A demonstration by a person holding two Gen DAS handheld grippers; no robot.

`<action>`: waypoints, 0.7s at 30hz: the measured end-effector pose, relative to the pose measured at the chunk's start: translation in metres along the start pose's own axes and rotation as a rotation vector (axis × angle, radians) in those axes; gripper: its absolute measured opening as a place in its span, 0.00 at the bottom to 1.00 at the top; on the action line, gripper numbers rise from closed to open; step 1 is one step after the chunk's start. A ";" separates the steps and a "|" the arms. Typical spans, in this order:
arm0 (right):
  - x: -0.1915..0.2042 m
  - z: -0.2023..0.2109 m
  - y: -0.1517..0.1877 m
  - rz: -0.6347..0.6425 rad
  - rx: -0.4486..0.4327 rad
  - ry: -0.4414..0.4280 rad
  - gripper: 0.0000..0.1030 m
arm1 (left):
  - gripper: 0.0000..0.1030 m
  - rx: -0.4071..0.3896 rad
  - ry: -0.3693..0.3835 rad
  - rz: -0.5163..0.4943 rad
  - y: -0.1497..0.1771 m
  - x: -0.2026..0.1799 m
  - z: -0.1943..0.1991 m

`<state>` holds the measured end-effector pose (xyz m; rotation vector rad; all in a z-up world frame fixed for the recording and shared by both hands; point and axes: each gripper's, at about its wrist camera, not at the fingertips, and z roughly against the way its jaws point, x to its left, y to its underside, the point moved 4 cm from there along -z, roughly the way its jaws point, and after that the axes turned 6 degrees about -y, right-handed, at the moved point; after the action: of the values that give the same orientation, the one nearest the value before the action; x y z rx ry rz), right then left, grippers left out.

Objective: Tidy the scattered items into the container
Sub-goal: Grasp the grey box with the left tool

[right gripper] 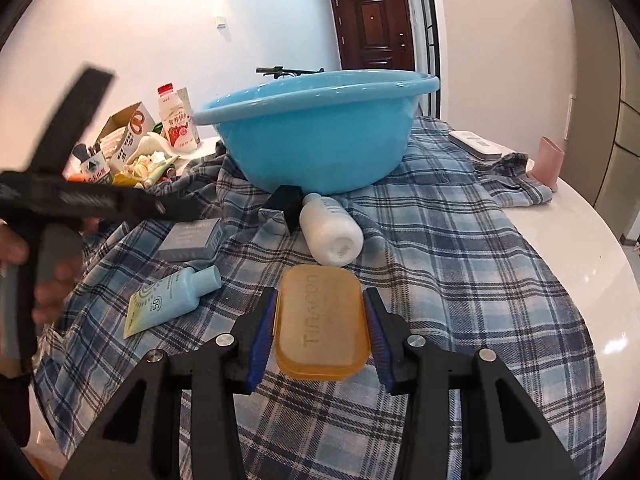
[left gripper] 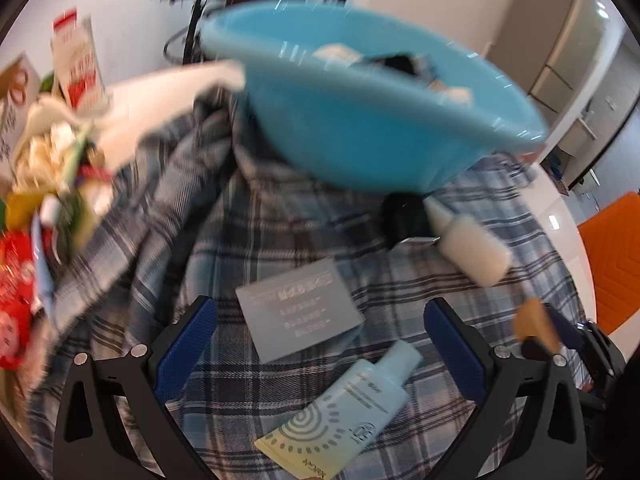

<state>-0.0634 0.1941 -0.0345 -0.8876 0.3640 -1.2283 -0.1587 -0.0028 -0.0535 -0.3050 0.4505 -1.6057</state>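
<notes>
The blue basin (right gripper: 320,140) stands at the back of the plaid cloth (right gripper: 460,280), with a few items inside it (left gripper: 400,62). My right gripper (right gripper: 320,298) is shut on an orange soap box (right gripper: 320,320), its pads pressing both long sides. My left gripper (left gripper: 322,336) hangs open and pointing down over a grey box (left gripper: 300,312) and a pale blue sunscreen tube (left gripper: 352,408), touching neither. A white bottle (right gripper: 330,228) and a black object (right gripper: 286,202) lie against the basin's foot. A hand holds the left gripper (right gripper: 176,206) in the right wrist view.
Cartons, a milk bottle (right gripper: 176,120) and wrappers crowd the table's back left. A pink cup (right gripper: 546,164) and a flat white case (right gripper: 476,144) sit at the right. The white table's round edge (right gripper: 580,260) curves along the right; an orange chair (left gripper: 616,256) stands beyond.
</notes>
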 end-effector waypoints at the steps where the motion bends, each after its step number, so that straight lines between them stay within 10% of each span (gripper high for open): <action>1: -0.002 0.001 0.000 -0.005 -0.002 -0.001 0.44 | 0.99 0.023 -0.001 0.016 0.001 0.002 -0.006; 12: -0.010 0.004 0.000 -0.033 -0.009 -0.014 0.44 | 0.98 0.037 0.010 0.082 0.007 0.009 -0.020; 21: -0.006 0.000 0.000 -0.024 0.003 -0.008 0.44 | 0.72 -0.023 -0.060 -0.009 0.013 -0.001 -0.013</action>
<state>-0.0653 0.1997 -0.0361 -0.8967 0.3458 -1.2463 -0.1535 -0.0013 -0.0712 -0.3726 0.4226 -1.5969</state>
